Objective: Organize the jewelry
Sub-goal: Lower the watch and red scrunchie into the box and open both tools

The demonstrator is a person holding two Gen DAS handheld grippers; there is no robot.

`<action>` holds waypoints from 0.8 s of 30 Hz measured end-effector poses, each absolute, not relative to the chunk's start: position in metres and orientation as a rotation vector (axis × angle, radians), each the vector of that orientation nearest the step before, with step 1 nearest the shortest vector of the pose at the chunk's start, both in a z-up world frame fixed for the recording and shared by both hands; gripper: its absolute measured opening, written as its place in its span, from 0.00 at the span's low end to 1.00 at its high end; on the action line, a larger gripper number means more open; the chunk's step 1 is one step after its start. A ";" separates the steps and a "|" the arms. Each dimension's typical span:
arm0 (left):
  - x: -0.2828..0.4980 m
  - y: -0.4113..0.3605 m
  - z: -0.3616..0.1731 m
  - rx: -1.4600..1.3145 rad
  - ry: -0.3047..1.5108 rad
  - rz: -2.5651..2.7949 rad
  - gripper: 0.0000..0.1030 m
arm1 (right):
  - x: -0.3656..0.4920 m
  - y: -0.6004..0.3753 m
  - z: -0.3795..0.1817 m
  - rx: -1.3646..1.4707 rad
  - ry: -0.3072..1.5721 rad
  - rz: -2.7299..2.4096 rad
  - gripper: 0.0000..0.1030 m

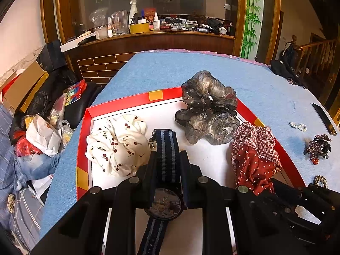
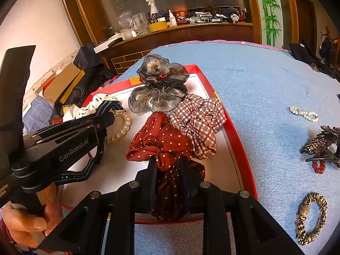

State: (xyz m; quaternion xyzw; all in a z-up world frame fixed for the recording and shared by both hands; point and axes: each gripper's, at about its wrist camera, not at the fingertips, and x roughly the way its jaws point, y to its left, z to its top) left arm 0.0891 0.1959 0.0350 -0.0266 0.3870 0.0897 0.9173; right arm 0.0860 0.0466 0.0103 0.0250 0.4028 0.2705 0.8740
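In the left wrist view, the left gripper (image 1: 166,165) is nearest the lens, its jaws clenched on a watch (image 1: 164,201) with a navy strap striped in light blue; the dial sits between the finger bases and the strap runs out past the fingertips. The watch hangs over the white floor of a red-rimmed tray (image 1: 84,131), the landmark for all positions below. Inside the tray, a white cherry-print scrunchie (image 1: 116,144) lies at the left, a grey sheer scrunchie (image 1: 208,108) at the far right corner, and a checked scrunchie (image 1: 255,140) with a red polka-dot scrunchie (image 1: 255,170) against the right rim. The tray rests on a counter (image 1: 265,80) covered in blue cloth. Right of the tray on that cloth lie a small pearl piece (image 1: 298,126), a dark jewelled hair clip (image 1: 318,146) and, only partly visible, a leopard-pattern bracelet (image 1: 320,180). In the right wrist view, the right gripper (image 2: 167,165) is nearest, with the red polka-dot scrunchie (image 2: 163,144) bunched between its jaws at the tray's near right; whether the pads press on it cannot be told. A pearl bracelet (image 2: 122,127) lies inside the tray, just beside the left gripper (image 2: 106,114), which a hand (image 2: 27,223) holds. Right of the tray lie the hair clip (image 2: 320,144) and the leopard-pattern bracelet (image 2: 312,218).
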 end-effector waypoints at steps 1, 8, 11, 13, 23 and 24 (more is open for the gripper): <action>0.089 0.196 0.035 -0.054 0.796 0.185 0.18 | 0.086 0.046 0.011 0.054 0.841 0.566 0.24; 0.088 0.195 0.037 -0.046 0.779 0.195 0.20 | 0.084 0.046 0.013 0.058 0.836 0.571 0.27; 0.088 0.196 0.038 -0.045 0.772 0.198 0.25 | 0.084 0.046 0.014 0.057 0.833 0.570 0.28; 0.087 0.195 0.038 -0.043 0.769 0.198 0.26 | 0.084 0.045 0.014 0.060 0.834 0.572 0.30; 0.084 0.194 0.043 -0.031 0.736 0.215 0.38 | 0.082 0.042 0.020 0.081 0.818 0.580 0.36; 0.084 0.194 0.043 -0.027 0.732 0.219 0.39 | 0.082 0.042 0.021 0.084 0.816 0.582 0.36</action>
